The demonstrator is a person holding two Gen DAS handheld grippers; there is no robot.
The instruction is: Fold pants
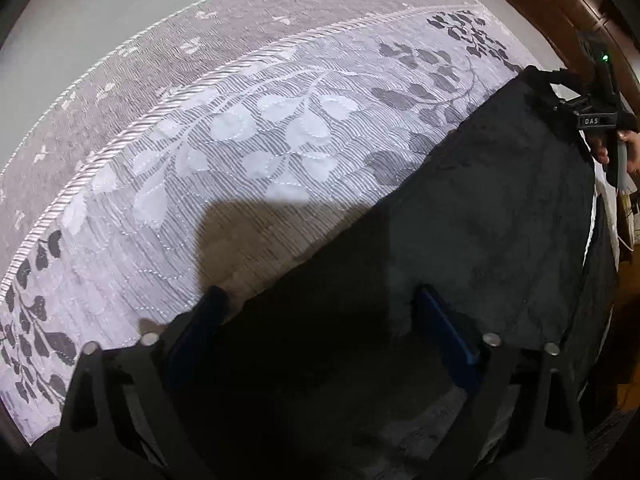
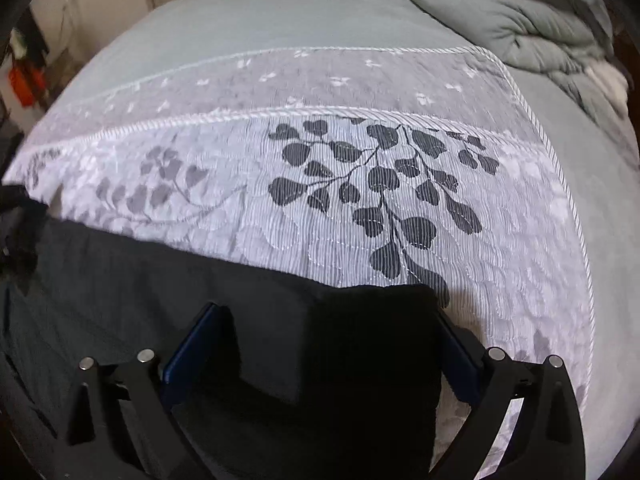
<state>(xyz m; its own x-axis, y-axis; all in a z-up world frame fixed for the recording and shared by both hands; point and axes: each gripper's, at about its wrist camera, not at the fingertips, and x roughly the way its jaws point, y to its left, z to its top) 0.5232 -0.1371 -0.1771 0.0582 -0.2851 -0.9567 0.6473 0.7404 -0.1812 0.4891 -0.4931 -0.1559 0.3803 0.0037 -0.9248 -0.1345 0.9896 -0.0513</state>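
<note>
**Dark pants spread on a leaf-print quilt, both grippers open**

Black pants (image 1: pixel 460 216) lying flat across the near part of a bed (image 2: pixel 280 12), on top of a white-and-grey quilt (image 1: pixel 240 152) printed with leafy branches. Straight upper edge of the cloth running diagonally over the quilt in the left wrist view, from lower left up to the far right corner. Left gripper (image 1: pixel 320 308) hovering low over the dark cloth, jaws wide apart, blue pads (image 1: pixel 448 332) on the inner faces, nothing clamped between them; contact with the fabric impossible to judge. Shadow falling on the quilt just ahead of the left finger.

In the right wrist view, right gripper (image 2: pixel 328 320) over one end of the pants (image 2: pixel 160 280), jaws likewise spread, a folded-looking block of black cloth sitting between the fingers but not pinched. Corner of the pants ending just beside the right finger, quilt showing beyond it. Crumpled grey blanket (image 2: pixel 512 20) heaped at the far right of the bed, well apart from the pants. Pale green sheet beyond the quilt's corded border.
</note>
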